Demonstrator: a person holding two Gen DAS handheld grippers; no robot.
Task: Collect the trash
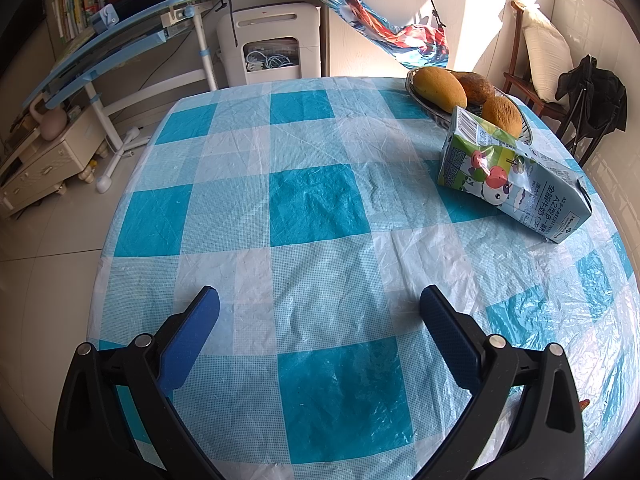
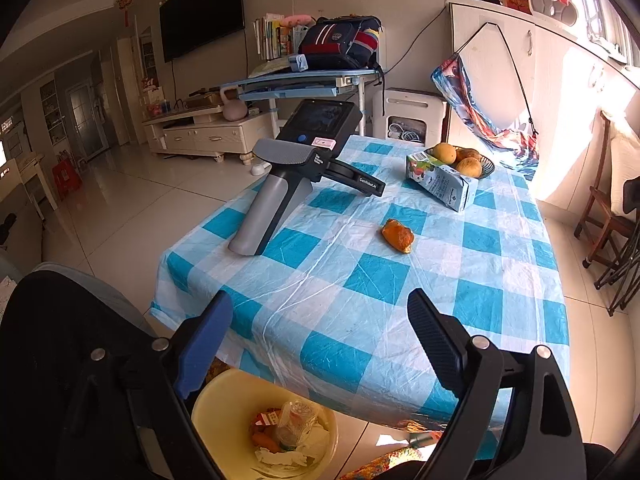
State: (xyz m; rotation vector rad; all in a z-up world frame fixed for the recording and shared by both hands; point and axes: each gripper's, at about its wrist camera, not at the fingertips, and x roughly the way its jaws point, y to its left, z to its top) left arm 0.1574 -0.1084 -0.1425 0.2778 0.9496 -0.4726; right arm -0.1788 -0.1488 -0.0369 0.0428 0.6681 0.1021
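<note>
Checked desk ahead, I keep my right gripper spread and empty, aiming to straddle the orange peel squarely before carrying it to the yellow bin.

Black gripper arms, blue pads, silver screws.

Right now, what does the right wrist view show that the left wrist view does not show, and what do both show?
Only the right wrist view shows the yellow plastic bin with trash beside the table, the orange peel piece on the cloth, and the left gripper resting on the table. It also shows the open right gripper, empty.

Only the left wrist view shows the left gripper's blue fingertips, open and empty.

Both show the blue-and-white checked tablecloth, the lying milk carton and the bowl of yellow-orange fruit.
</note>
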